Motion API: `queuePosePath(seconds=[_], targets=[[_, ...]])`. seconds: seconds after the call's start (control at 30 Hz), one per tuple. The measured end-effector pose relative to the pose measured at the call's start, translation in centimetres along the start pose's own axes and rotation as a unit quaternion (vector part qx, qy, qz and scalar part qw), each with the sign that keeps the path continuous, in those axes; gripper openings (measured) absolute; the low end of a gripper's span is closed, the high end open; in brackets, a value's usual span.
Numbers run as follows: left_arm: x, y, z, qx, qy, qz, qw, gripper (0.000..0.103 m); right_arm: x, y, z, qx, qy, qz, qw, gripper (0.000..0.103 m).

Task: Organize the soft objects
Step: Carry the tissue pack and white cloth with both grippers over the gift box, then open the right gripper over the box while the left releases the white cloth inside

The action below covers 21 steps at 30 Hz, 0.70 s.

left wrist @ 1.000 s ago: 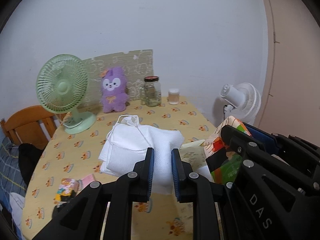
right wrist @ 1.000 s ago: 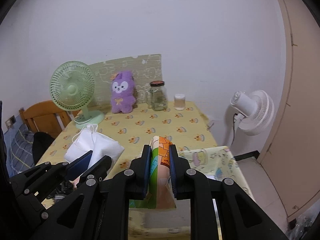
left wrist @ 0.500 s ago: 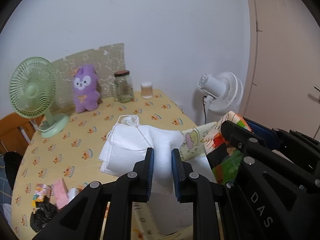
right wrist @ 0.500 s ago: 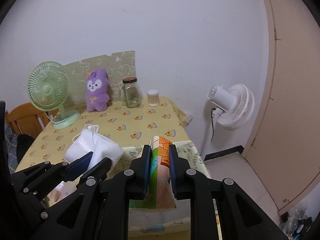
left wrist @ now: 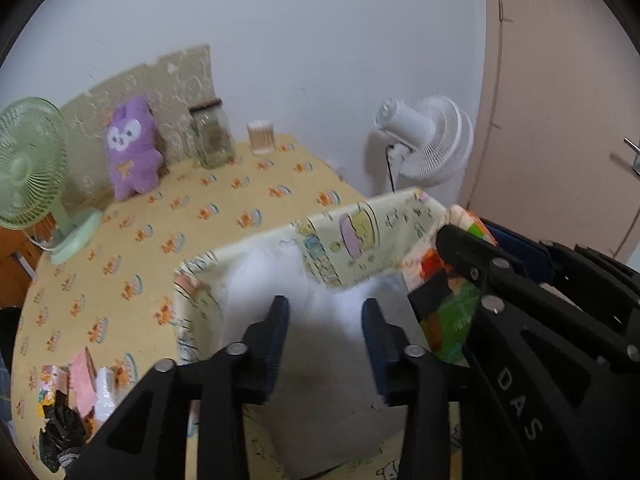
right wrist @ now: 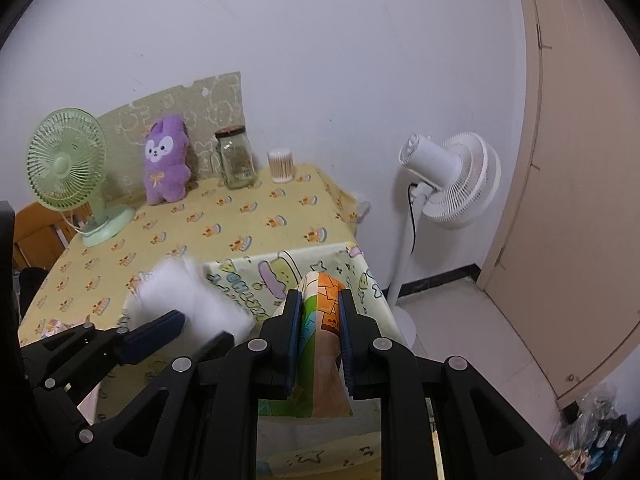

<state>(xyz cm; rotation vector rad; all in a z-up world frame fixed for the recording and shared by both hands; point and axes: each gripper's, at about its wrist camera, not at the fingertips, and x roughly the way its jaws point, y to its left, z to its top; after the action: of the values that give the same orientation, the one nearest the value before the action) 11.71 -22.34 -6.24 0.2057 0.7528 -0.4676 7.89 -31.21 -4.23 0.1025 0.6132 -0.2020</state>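
My left gripper is open above the mouth of a pale yellow cartoon-print fabric bin. The white folded cloth is blurred just beyond its jaws, at the bin's opening, and shows in the right wrist view over the bin's left edge. My right gripper is shut on the colourful edge of the bin and holds it up. A purple plush toy sits at the back of the table.
A green desk fan, a glass jar and a cotton-swab cup stand along the back of the yellow-clothed table. A white standing fan is on the right by a door. Small packets lie at the front left.
My left gripper has opened and let go of the white cloth, which is dropping at the bin's mouth. Both grippers have moved right. The right gripper still holds the bin's edge.
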Motion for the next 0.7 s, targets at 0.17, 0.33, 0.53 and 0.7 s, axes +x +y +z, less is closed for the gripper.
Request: queuePosePath(seconds=[0.17, 0.33, 0.53, 0.7], targets=[[0.3, -0.4, -0.4, 0.000, 0.017, -0.013, 0.9998, 0.065, 1.2, -0.1, -0.1, -0.002, 0.014, 0.004, 1.000, 0.021], [0.2, -0.3, -0.5, -0.009, 0.018, -0.003, 0.9998, 0.072, 2.0, 0.3, 0.0, -0.019, 0.020, 0.018, 0.999, 0.028], [-0.5, -0.4, -0.5, -0.011, 0.006, -0.003, 0.9999, 0.083, 0.9, 0.6, 0.3, -0.042, -0.009, 0.003, 0.999, 0.079], [-1.9, -0.4, -0.3, -0.013, -0.001, 0.013, 0.9998, 0.092, -0.4, 0.9, 0.7, -0.058, -0.016, -0.013, 0.998, 0.088]])
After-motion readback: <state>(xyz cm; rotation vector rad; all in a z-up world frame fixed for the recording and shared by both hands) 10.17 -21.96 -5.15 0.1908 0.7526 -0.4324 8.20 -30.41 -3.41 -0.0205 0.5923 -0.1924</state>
